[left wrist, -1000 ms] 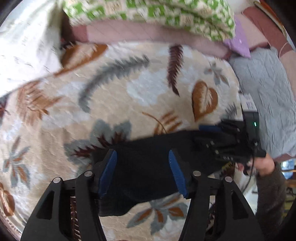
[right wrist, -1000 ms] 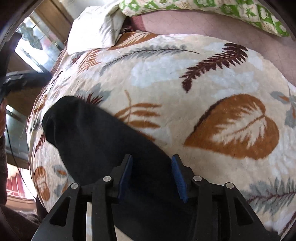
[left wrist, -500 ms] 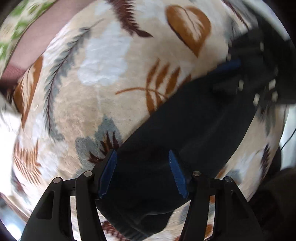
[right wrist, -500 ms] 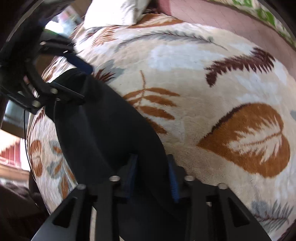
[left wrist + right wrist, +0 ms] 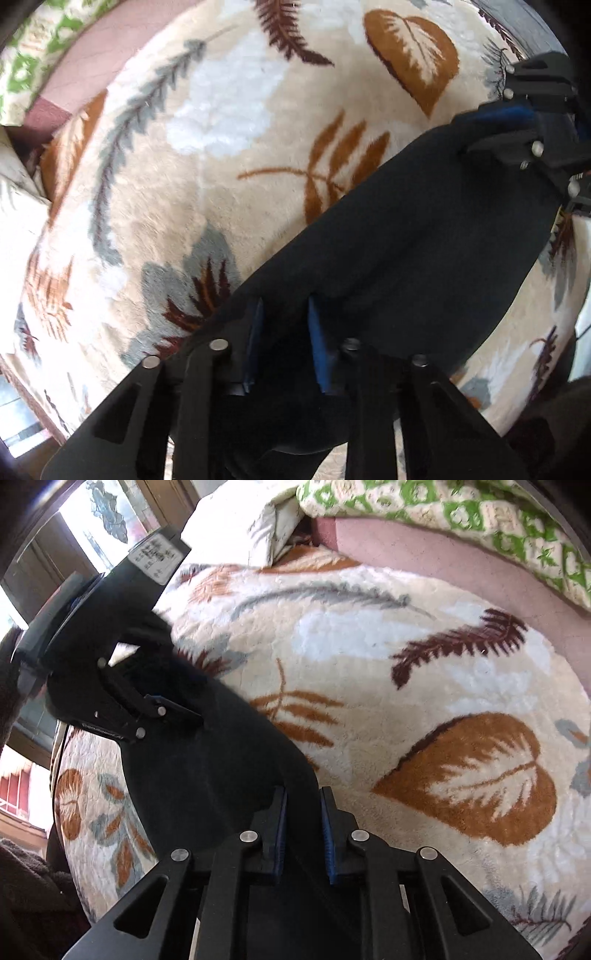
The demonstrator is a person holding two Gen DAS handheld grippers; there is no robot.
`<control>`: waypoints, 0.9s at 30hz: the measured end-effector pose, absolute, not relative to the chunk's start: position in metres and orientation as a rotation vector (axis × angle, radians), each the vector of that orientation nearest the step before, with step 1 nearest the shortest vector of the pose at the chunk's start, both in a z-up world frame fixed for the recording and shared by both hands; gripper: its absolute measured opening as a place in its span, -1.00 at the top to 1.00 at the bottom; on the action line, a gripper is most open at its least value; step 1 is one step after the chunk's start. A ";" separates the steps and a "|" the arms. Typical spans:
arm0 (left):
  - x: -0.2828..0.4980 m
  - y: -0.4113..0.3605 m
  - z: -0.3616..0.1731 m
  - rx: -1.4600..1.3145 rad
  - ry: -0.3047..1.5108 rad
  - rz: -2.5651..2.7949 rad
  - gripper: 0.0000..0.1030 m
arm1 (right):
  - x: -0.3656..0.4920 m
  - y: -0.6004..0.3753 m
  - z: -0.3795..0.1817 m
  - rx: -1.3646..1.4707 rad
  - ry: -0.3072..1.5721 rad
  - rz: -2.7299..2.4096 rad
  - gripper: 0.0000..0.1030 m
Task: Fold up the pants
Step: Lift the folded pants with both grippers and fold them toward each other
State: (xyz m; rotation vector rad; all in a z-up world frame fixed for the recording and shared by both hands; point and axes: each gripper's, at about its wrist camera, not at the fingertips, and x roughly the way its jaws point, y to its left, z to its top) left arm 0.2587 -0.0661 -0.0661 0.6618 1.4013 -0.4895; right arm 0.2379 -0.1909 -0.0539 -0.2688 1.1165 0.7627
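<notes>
The black pants (image 5: 424, 258) lie as one dark strip across a leaf-patterned blanket (image 5: 229, 155) on a bed, stretched between the two tools. Their folds and seams are hard to read: the cloth is nearly featureless black, and its near end is cut off under each camera.

The left hand-held gripper (image 5: 284, 332) has its blue pads drawn in narrow, pinching the edge of the pants at one end. The right hand-held gripper (image 5: 302, 823) does the same at the other end, pads close together with the black cloth running between them. In the left wrist view the right tool shows only partly at the upper right rim (image 5: 532, 122), blurred. In the right wrist view the left tool (image 5: 155, 705) is seen from the side, its fingertips sunk in the fabric.

Behind the blanket lie a pink sheet (image 5: 443, 554), a green-and-cream crocheted cover (image 5: 480, 513) and a white pillow (image 5: 240, 528). A bright window (image 5: 92, 520) fills the far left corner, overexposed.
</notes>
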 end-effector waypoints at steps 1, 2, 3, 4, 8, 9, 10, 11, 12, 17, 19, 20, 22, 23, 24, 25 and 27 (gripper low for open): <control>0.260 -0.066 -0.068 0.654 1.399 -0.464 0.59 | 0.238 -0.194 -0.050 -0.251 1.096 0.759 0.70; 0.261 -0.063 -0.069 0.652 1.400 -0.445 0.59 | 0.239 -0.197 -0.047 -0.221 1.083 0.754 0.70; 0.262 -0.061 -0.070 0.643 1.404 -0.440 0.59 | 0.240 -0.200 -0.046 -0.203 1.076 0.750 0.71; 0.260 -0.063 -0.072 0.639 1.404 -0.431 0.58 | 0.242 -0.202 -0.048 -0.184 1.075 0.742 0.71; 0.261 -0.055 -0.074 0.588 1.406 -0.388 0.55 | 0.248 -0.199 -0.070 -0.213 1.122 0.687 0.72; 0.260 -0.052 -0.074 0.570 1.407 -0.383 0.55 | 0.249 -0.199 -0.073 -0.210 1.130 0.681 0.71; 0.266 -0.048 -0.072 0.552 1.407 -0.381 0.55 | 0.250 -0.198 -0.076 -0.210 1.121 0.654 0.67; 0.265 -0.042 -0.071 0.522 1.405 -0.377 0.55 | 0.250 -0.198 -0.076 -0.214 1.114 0.630 0.54; 0.265 -0.035 -0.068 0.485 1.405 -0.376 0.55 | 0.250 -0.197 -0.076 -0.217 1.115 0.608 0.39; 0.262 -0.003 -0.031 0.312 1.352 -0.337 0.54 | 0.237 -0.218 -0.042 -0.116 1.086 0.555 0.37; 0.254 0.001 -0.012 0.205 1.348 -0.348 0.54 | 0.225 -0.237 -0.023 -0.070 1.064 0.531 0.30; 0.246 0.001 -0.003 0.140 1.349 -0.361 0.53 | 0.217 -0.251 -0.012 -0.046 1.060 0.505 0.25; 0.225 -0.009 0.009 0.059 1.351 -0.389 0.28 | 0.201 -0.277 0.005 0.002 1.050 0.473 0.20; 0.210 -0.021 0.012 0.026 1.352 -0.410 0.02 | 0.188 -0.295 0.015 0.029 1.038 0.440 0.08; 0.194 -0.037 0.015 0.000 1.349 -0.443 -0.05 | 0.176 -0.314 0.023 0.054 1.033 0.400 -0.10; 0.180 -0.055 0.018 -0.012 1.350 -0.465 -0.12 | 0.163 -0.337 0.029 0.093 1.032 0.351 -0.17; 0.149 -0.096 0.012 -0.049 1.380 -0.530 -0.12 | 0.142 -0.371 0.035 0.156 1.023 0.290 -0.23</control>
